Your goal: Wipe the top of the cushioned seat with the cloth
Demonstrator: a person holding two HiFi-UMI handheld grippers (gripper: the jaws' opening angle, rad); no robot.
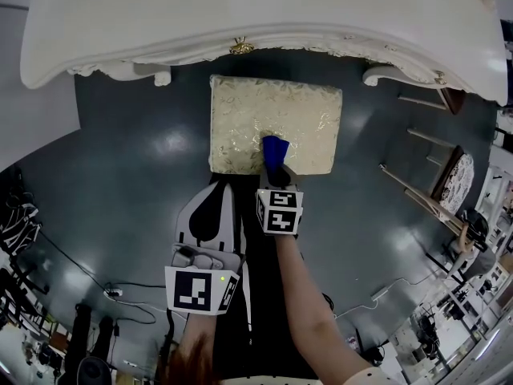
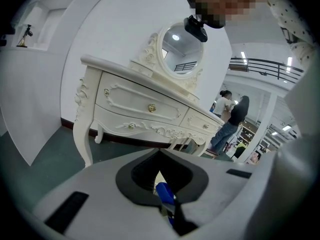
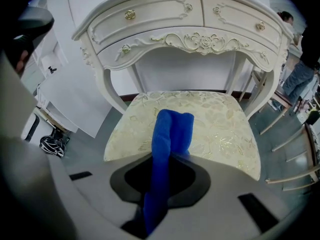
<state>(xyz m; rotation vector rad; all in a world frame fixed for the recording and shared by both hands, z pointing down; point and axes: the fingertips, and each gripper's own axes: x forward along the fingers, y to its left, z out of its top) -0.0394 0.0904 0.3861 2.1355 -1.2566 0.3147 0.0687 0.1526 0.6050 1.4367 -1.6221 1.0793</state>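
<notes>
The cushioned seat (image 1: 240, 119) is a cream stool top with a gold leaf pattern, standing in front of a white dressing table. My right gripper (image 1: 276, 169) is shut on a blue cloth (image 1: 275, 149), whose free end lies on the near middle of the cushion. In the right gripper view the blue cloth (image 3: 170, 134) runs out between the jaws of the right gripper (image 3: 162, 161) onto the seat (image 3: 222, 129). My left gripper (image 1: 216, 187) hangs lower left, off the seat and above the floor, shut and holding nothing. The left gripper (image 2: 160, 154) points at the dressing table.
The white dressing table (image 1: 240, 22) with brass knobs overhangs the seat's far side; its round mirror (image 2: 180, 49) shows in the left gripper view. Wooden chair frames (image 1: 433, 175) stand to the right. Cables (image 1: 120, 295) lie on the dark floor at lower left. People (image 2: 232, 119) stand far off.
</notes>
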